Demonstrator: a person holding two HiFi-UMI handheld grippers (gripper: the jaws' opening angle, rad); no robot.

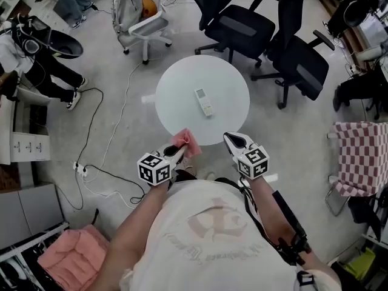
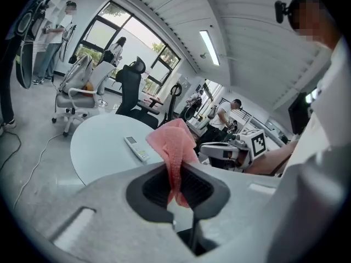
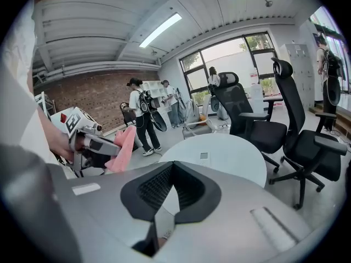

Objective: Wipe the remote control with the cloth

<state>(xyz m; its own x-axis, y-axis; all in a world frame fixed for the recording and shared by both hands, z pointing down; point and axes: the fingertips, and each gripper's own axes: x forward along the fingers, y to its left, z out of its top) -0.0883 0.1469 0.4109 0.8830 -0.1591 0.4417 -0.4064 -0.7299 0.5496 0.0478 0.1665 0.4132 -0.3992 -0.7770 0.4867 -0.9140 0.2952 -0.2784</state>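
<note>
Remote (image 1: pixel 204 102) beyond cloth (image 1: pixel 187 142) in left gripper (image 1: pixel 179 151)

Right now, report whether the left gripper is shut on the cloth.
Shut: the left gripper pinches the pink cloth, which sticks up between its jaws.

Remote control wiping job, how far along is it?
Done: the pink cloth is clamped in the left gripper. In hand: both grippers hover at the near edge of the table, right gripper shut, empty. Left: the remote lies untouched mid-table; no wiping yet.
</note>
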